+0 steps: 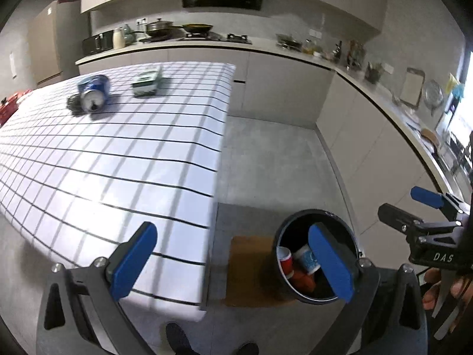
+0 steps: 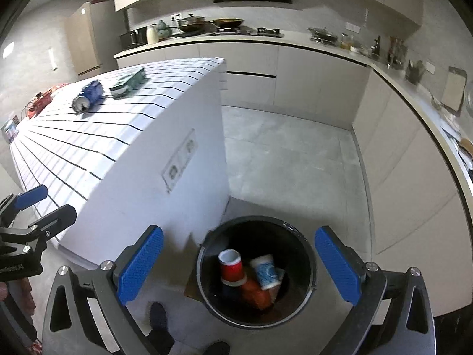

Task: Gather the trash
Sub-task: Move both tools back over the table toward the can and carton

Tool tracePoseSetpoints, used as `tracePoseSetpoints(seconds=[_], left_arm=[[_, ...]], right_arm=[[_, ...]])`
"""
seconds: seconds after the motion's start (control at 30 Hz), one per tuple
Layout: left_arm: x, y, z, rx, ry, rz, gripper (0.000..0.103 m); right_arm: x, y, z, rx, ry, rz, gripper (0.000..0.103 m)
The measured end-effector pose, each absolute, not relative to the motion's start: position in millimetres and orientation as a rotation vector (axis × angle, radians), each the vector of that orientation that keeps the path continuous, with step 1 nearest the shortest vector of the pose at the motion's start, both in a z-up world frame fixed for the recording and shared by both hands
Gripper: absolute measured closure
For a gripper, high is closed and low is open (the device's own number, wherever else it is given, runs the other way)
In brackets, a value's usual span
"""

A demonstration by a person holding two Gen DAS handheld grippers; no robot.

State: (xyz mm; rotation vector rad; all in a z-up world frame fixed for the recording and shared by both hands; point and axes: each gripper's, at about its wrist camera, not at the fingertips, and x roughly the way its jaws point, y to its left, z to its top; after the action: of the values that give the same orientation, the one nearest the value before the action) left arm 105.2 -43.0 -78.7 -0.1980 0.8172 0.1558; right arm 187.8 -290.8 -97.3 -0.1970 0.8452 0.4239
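A dark round trash bin stands on the floor by the table's end. Inside lie a red cup, a blue-and-white cup and orange trash. My right gripper hangs open above the bin with nothing between its fingers. My left gripper is open and empty over the table's near corner. On the far part of the grid-patterned table lie a blue can on its side and a green-white box.
A kitchen counter with pans and bottles runs along the back and right wall. A brown mat lies under the bin. Red items sit at the table's far left. A person's shoes show at the bottom. Grey floor lies open beyond the bin.
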Motion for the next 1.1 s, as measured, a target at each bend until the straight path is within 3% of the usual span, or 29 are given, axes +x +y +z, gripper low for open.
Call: tracePoseSetpoints(seconds=[0.73,1.1], left_arm=[[91,132,-53,-0.248,0.643,0.342,0.000],[125,215,-60,-0.273,0.688,0.404,0.000]], right_arm=[[191,-119,-55,-0.265,0.771,0.546,0.000],[232,-39,-36,-0.222,0.721,0.585,0.000]])
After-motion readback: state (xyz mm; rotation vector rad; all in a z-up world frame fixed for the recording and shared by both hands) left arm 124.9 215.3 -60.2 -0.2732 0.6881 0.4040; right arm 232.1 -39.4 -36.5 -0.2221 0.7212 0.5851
